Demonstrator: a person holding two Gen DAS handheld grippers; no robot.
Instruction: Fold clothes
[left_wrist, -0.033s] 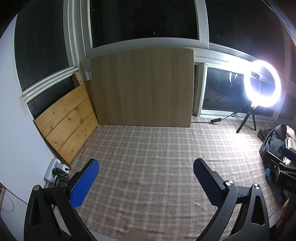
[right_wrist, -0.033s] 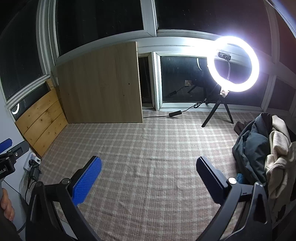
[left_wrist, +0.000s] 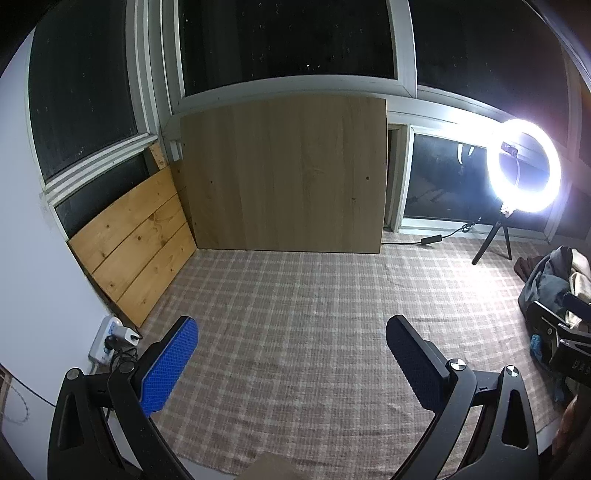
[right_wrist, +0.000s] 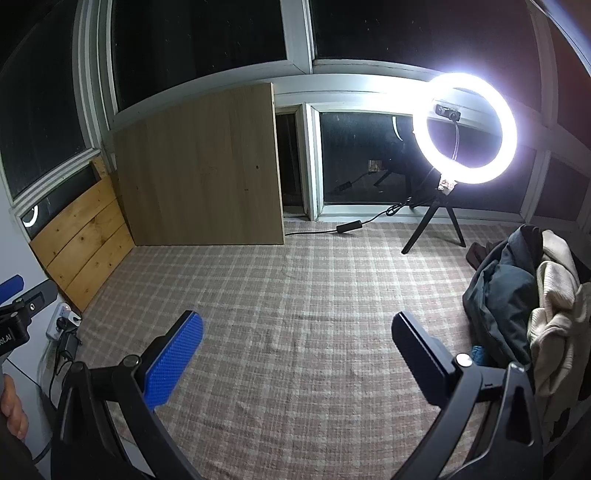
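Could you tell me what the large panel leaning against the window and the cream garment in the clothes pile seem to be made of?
Large panel: looks like wood-effect laminate board, matt, with faint even grain and small drilled holes. Cream garment: seems a soft knit, perhaps wool or fleece; ribbed texture and thick, loose folds suggest so.

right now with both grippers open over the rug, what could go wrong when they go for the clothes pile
1. The clothes pile is a tangle of a dark jacket and a cream knit; the right gripper may drag out several garments at once.
2. The ring light on its small tripod stands just beside the pile, its cable trailing on the rug; a swung sleeve could topple it.
3. The left gripper is farther from the pile.
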